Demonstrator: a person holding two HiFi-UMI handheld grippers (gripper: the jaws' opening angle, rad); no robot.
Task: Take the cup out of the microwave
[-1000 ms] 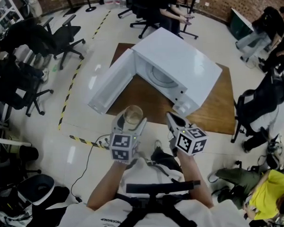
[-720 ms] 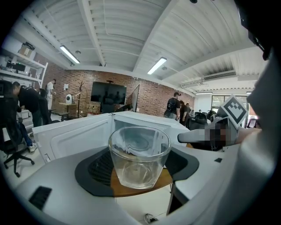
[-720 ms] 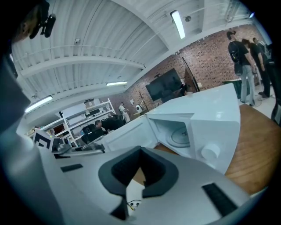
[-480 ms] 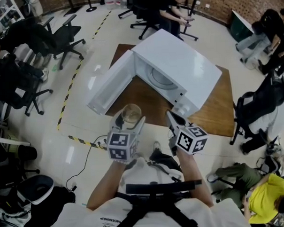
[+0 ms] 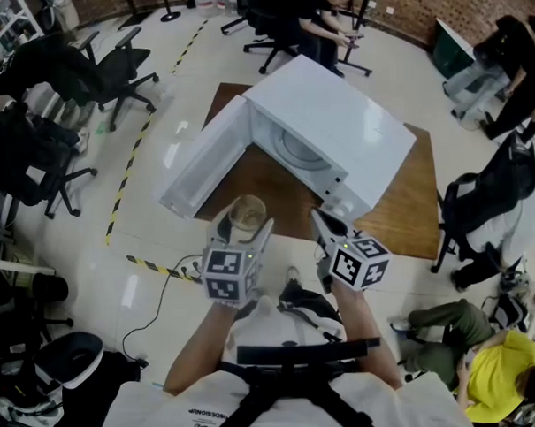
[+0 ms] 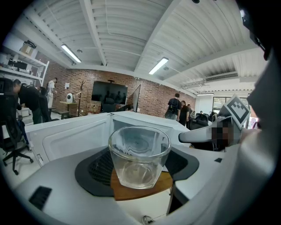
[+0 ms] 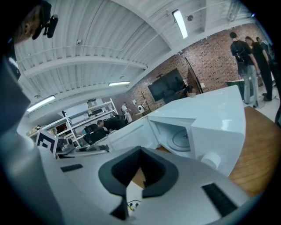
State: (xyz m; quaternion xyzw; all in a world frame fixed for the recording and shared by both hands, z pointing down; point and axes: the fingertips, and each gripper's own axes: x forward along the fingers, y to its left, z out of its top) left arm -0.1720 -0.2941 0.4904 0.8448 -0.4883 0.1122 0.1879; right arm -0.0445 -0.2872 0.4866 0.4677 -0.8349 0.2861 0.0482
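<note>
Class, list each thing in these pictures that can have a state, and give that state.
Door: open.
Microwave: nothing on its turntable.
Cup: upright, empty, out of the microwave.
Left hand-held gripper: shut on the cup.
Right hand-held gripper: shut, holding nothing.

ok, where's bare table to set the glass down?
Two bare patches on the brown wooden table: the wedge between the open door of the white microwave and its front, and the strip right of its body. The wedge is nearest the clear glass cup in the left gripper. The microwave crowds the rest.
</note>
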